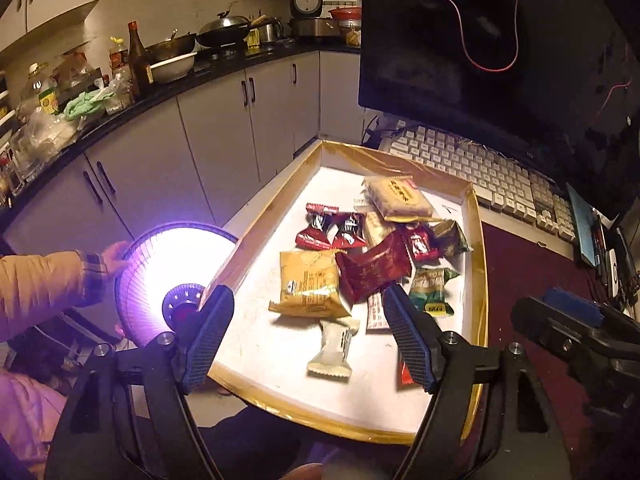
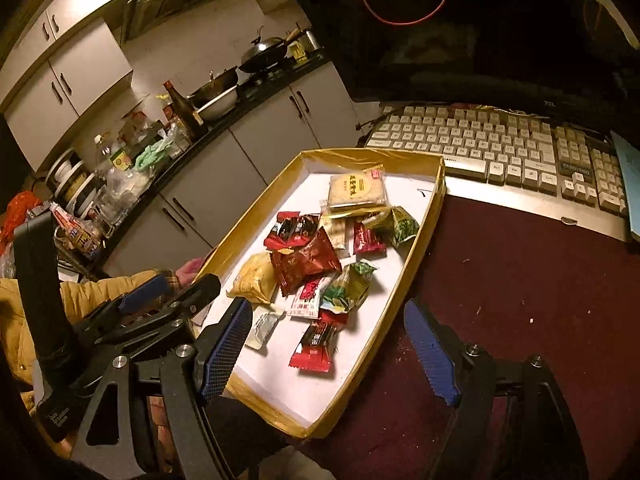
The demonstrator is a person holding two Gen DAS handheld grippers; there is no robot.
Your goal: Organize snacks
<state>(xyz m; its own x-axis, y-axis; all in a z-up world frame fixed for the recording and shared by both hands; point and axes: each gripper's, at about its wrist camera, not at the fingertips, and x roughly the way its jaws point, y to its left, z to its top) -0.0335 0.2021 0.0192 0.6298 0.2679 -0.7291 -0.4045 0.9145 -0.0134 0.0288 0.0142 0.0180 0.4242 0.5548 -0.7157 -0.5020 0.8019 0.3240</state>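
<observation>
A shallow gold-rimmed tray point(image 1: 272, 200) with a white floor holds several snack packets: a yellow packet point(image 1: 308, 288), a dark red packet point(image 1: 374, 268), a round cracker pack point(image 1: 400, 196), a white bar point(image 1: 334, 346). My left gripper point(image 1: 308, 332) is open and empty above the tray's near end, over the white bar. In the right wrist view the tray point(image 2: 424, 224) lies left of centre. My right gripper point(image 2: 328, 354) is open and empty above its near right corner, by a red packet point(image 2: 314, 346). The left gripper point(image 2: 168, 292) shows there at the left.
A white keyboard point(image 2: 500, 148) and a dark monitor point(image 1: 500, 40) stand behind the tray on a maroon table point(image 2: 520, 280). A glowing heater point(image 1: 176, 264) stands left of the tray, a person's hand point(image 1: 114, 256) beside it. Kitchen cabinets and a cluttered counter point(image 1: 160, 80) lie beyond.
</observation>
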